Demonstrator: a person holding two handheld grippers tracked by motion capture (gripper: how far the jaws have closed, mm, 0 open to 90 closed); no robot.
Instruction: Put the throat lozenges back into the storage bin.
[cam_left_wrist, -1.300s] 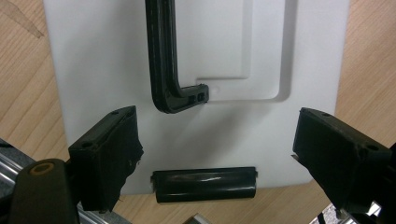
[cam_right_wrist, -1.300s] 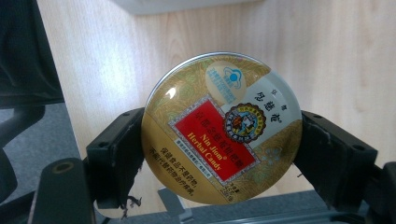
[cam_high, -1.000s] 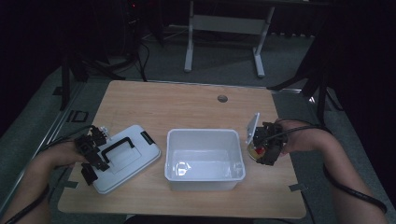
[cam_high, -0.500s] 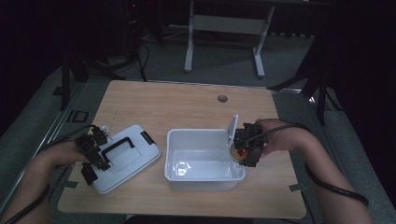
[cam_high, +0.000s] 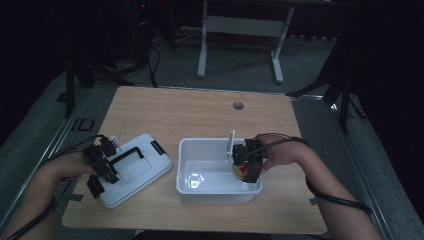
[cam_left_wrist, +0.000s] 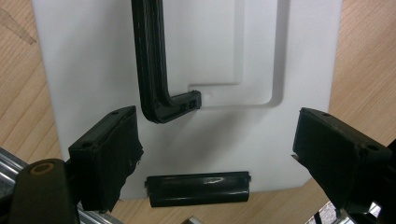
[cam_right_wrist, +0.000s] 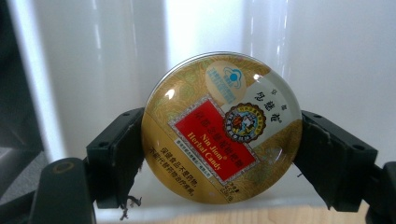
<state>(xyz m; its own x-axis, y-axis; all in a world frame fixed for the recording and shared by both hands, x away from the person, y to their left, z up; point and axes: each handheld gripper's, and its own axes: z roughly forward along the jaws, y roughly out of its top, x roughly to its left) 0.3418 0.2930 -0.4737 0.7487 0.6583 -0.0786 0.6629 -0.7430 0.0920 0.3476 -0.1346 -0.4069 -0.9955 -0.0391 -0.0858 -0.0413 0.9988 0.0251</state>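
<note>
Round candy tin (cam_right_wrist: 222, 128): gold with fine swirl pattern, red label panel with white lettering, white-and-blue patch near top, round multicolour emblem. Bin (cam_high: 186, 170): plain white. Lid (cam_high: 150, 167): white, black handle (cam_left_wrist: 152, 65), black latch (cam_left_wrist: 198, 187). Grippers' jaws: black. Desk (cam_high: 170, 112): light wood grain, grey round grommet (cam_high: 238, 105) near far edge.
</note>
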